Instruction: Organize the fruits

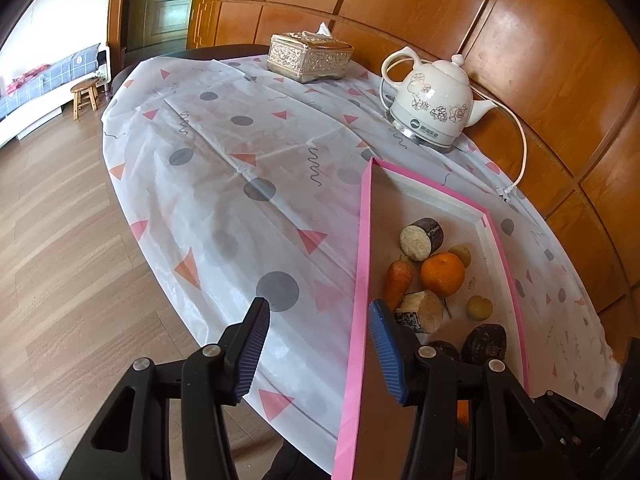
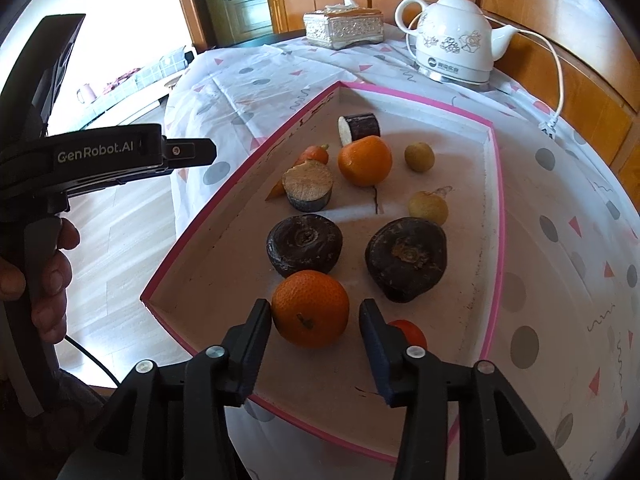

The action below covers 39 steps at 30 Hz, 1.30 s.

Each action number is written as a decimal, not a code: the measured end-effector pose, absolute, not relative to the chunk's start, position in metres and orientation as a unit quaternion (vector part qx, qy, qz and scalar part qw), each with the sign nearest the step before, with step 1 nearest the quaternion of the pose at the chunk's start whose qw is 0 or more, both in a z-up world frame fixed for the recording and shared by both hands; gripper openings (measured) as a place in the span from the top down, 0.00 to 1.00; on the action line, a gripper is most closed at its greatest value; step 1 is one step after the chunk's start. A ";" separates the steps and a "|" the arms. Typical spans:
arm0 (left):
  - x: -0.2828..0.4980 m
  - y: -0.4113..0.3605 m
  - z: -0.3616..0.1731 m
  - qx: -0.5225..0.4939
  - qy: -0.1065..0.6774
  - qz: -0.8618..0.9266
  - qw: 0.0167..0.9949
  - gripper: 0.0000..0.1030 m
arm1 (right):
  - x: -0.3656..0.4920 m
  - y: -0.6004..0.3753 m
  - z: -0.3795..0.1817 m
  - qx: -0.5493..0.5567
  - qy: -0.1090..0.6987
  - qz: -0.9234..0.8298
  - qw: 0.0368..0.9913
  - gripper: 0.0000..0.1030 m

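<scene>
Straddling the near orange (image 2: 310, 310) in the pink-rimmed tray (image 2: 496, 216), right gripper (image 2: 316, 320) fingers apart, not pressing; left gripper (image 1: 320, 320) fingers apart over the tray rim, empty; fruit looks light, firm, rolls easily, so grip across its widest middle.

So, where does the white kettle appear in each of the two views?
Left wrist view: the white kettle stands upper right, beyond the far corner of the pink-edged box.
Right wrist view: the kettle is at the top, right of centre, again behind the box.
Shared landmark: the ornate tissue box, to the kettle's left in both.
</scene>
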<state>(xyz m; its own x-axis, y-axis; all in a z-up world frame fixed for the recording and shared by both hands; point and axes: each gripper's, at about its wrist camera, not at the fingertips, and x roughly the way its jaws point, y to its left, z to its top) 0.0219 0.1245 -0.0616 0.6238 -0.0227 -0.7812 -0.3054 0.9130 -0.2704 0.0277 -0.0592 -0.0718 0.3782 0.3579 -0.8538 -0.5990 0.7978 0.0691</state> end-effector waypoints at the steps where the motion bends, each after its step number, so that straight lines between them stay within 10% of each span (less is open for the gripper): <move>1: 0.022 0.124 -0.061 -0.191 0.425 0.080 0.881 0.49 | 0.027 -0.061 -0.071 -0.123 0.473 0.290 0.823 0.51; 16: 0.015 0.106 -0.043 -0.154 0.395 0.072 0.903 0.47 | 0.021 -0.084 -0.050 -0.067 0.432 0.244 0.866 0.44; 39: -0.015 0.056 0.001 -0.082 0.319 0.034 0.944 0.00 | 0.010 -0.136 -0.032 -0.021 0.377 0.094 0.921 0.37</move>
<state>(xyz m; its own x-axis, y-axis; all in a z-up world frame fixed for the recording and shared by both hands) -0.0148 0.0565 0.0012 0.7938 0.0115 -0.6081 -0.1159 0.9844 -0.1325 0.0101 -0.1358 -0.0316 0.6979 0.1568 -0.6989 -0.1887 0.9815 0.0318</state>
